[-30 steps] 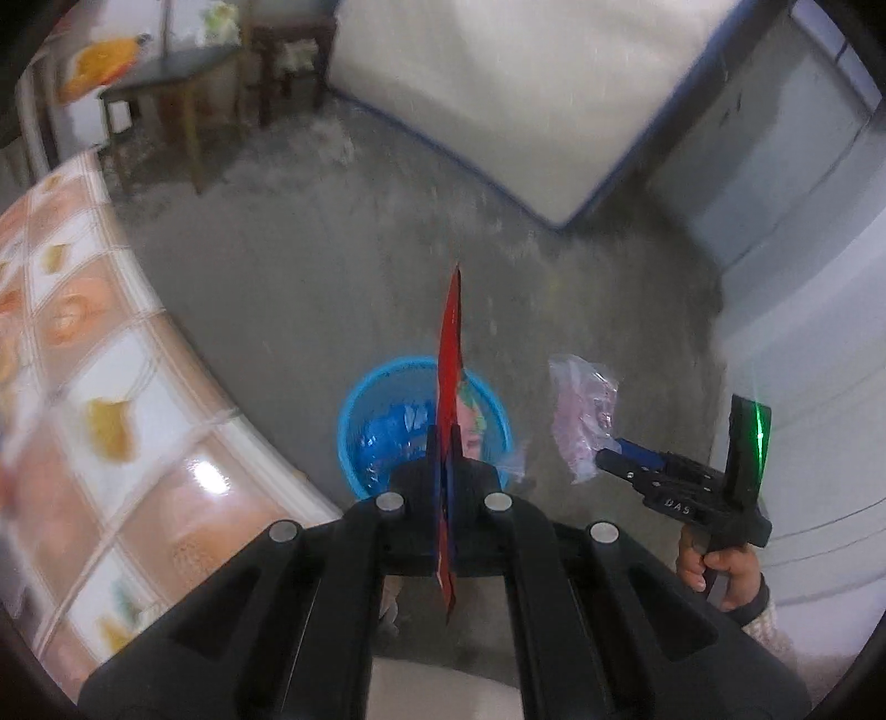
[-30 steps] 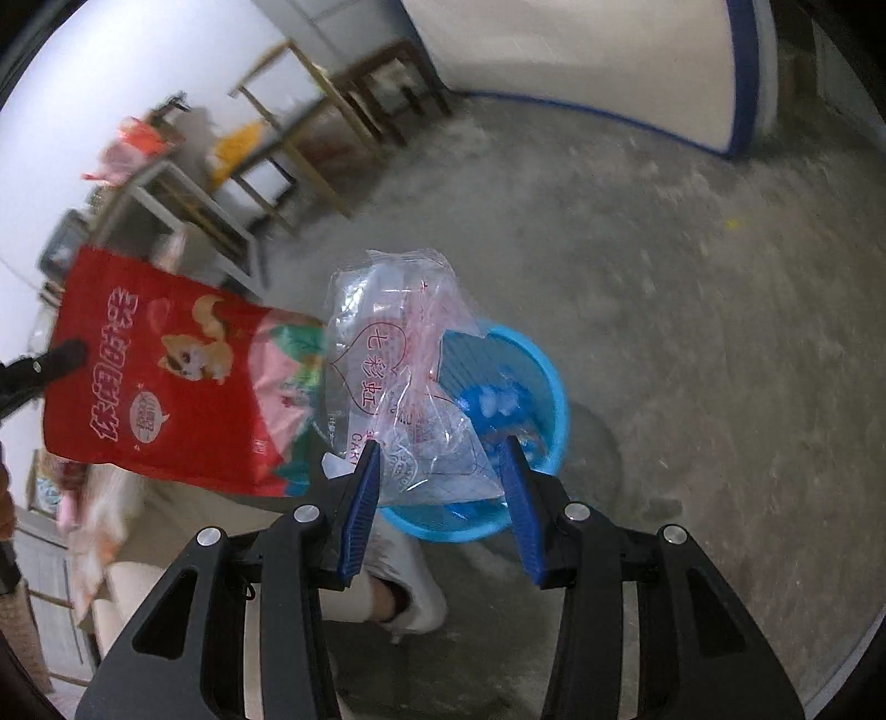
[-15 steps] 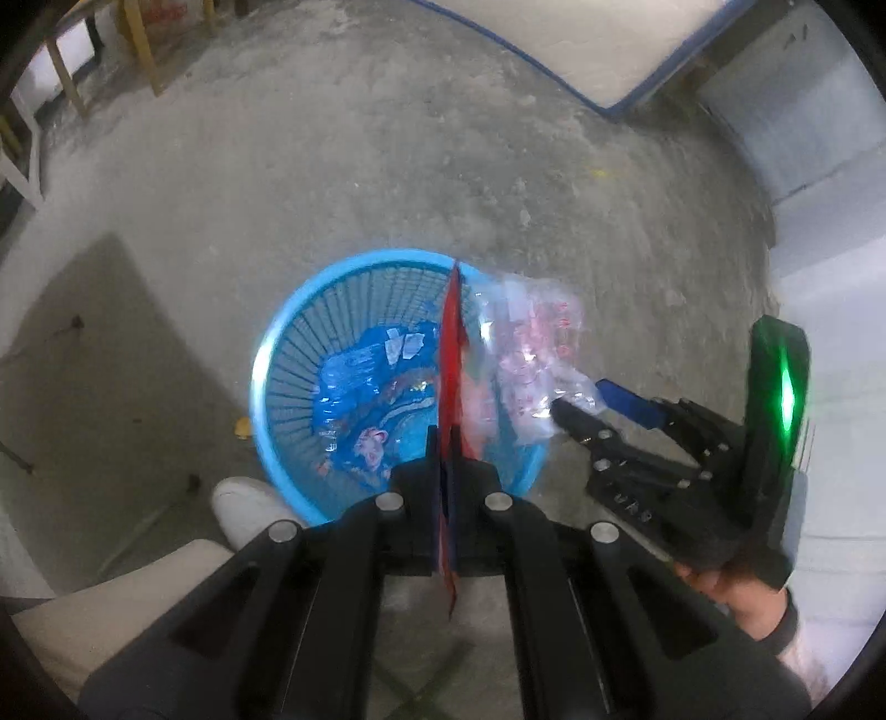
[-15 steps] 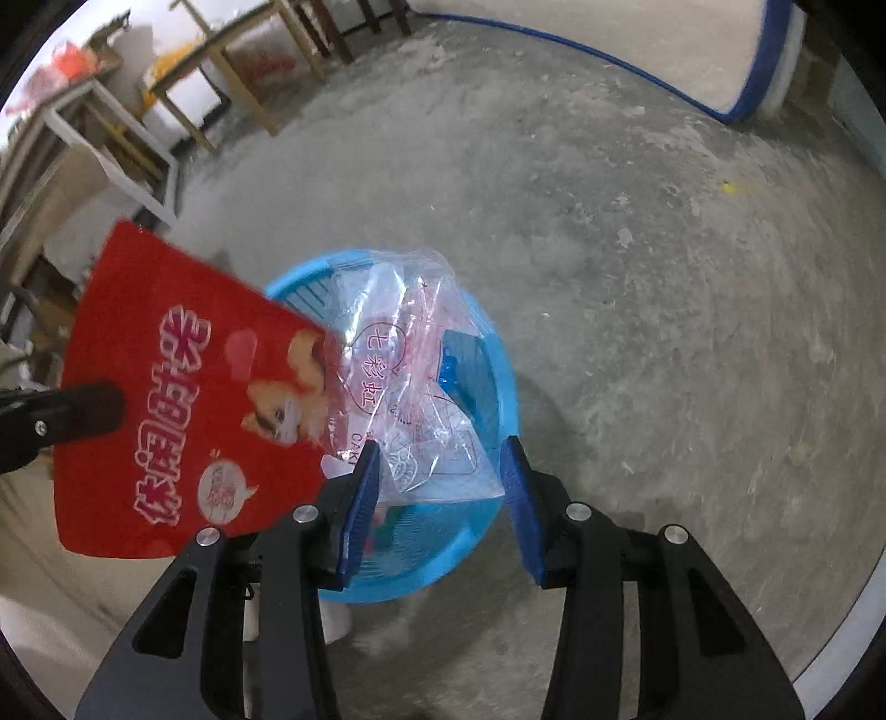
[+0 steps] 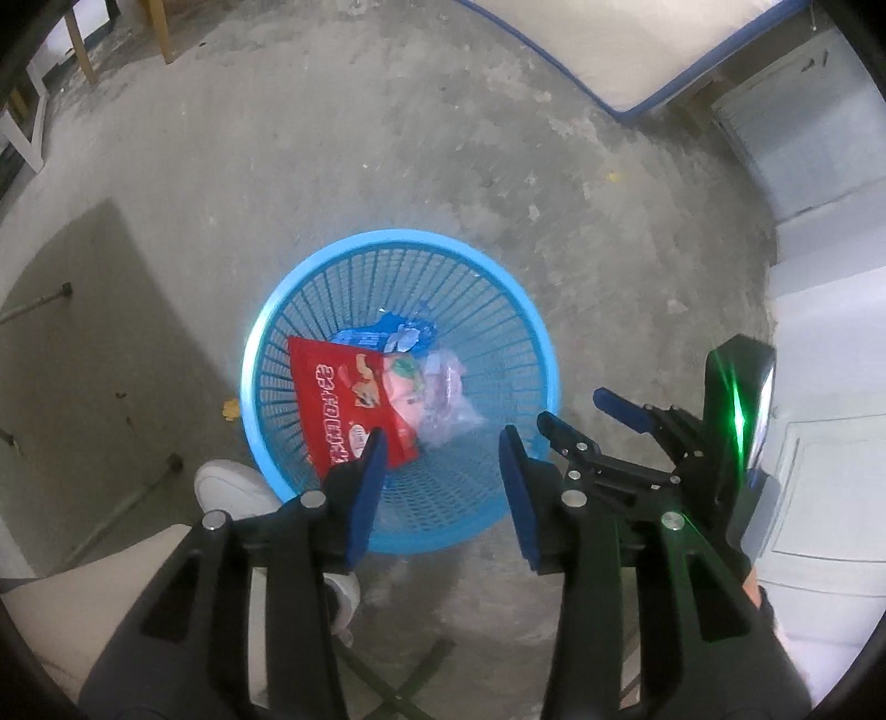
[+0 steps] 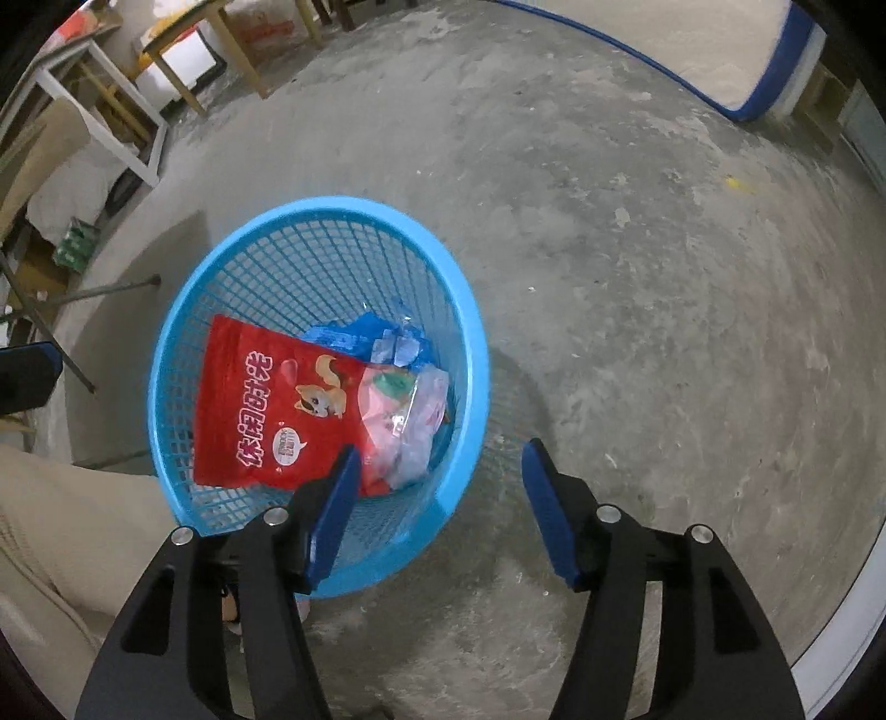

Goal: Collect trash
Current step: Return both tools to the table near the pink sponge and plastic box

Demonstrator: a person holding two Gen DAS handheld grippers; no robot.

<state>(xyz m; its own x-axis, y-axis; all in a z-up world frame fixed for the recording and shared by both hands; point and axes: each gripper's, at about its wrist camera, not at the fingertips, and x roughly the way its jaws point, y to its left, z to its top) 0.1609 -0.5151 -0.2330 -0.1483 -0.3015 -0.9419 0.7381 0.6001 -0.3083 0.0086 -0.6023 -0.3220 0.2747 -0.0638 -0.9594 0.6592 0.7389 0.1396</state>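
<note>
A blue mesh waste basket (image 5: 310, 310) (image 6: 266, 232) stands on the concrete floor. Inside it lie a red snack bag (image 5: 338, 404) (image 6: 260, 410), a clear plastic bag with pink print (image 5: 443, 399) (image 6: 415, 426) and a blue wrapper (image 5: 387, 335) (image 6: 365, 338). My left gripper (image 5: 440, 443) is open and empty above the basket's near rim. My right gripper (image 6: 440, 459) is open and empty above the basket's right rim; it also shows in the left wrist view (image 5: 587, 412) at the right.
A white shoe (image 5: 232, 490) and a trouser leg sit by the basket's near left. Table legs (image 6: 111, 288) stand at left. A blue-edged mattress (image 5: 637, 50) leans at the far right. Wooden tables (image 6: 188, 61) stand at the far left.
Both grippers have opened. The red snack bag and the clear plastic bag have dropped into the blue basket. Both views have tilted down over the basket.
</note>
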